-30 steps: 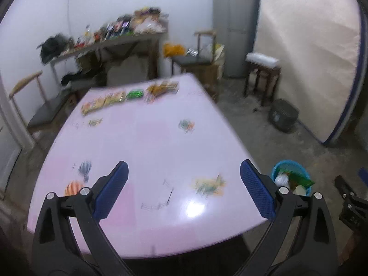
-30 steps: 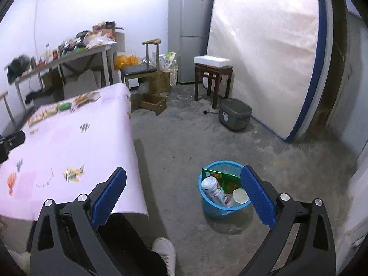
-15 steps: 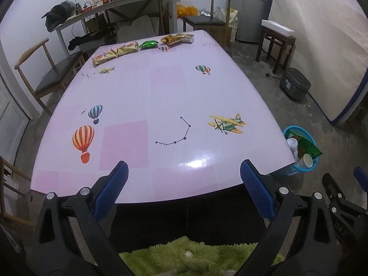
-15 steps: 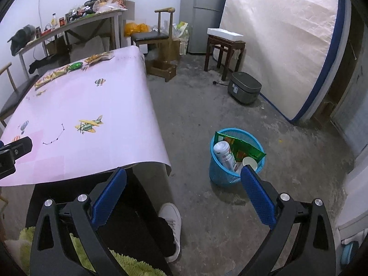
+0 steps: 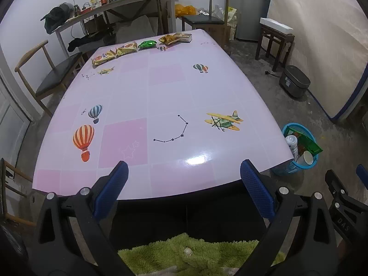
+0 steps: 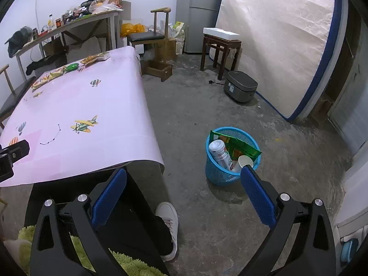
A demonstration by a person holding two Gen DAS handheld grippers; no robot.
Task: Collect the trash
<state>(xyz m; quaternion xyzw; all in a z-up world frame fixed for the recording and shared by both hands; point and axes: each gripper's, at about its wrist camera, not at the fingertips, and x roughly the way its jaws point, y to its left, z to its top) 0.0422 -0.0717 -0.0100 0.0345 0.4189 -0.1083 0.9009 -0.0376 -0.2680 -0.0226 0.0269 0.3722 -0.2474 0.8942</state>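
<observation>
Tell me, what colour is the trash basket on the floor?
Bright blue. The trash basket shows best in the right wrist view.

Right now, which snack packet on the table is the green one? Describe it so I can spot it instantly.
Look at the pink table, along its far edge, where a row of snack packets lies. The green packet sits mid-row. Its neighbours on both sides are yellow-orange; it alone is shiny green.

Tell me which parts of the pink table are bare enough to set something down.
Most of the pink table is bare: the whole stretch from the near edge up to the row of snack packets along the far edge. Only that far strip is crowded, running from the yellow packets to the small box.
</observation>
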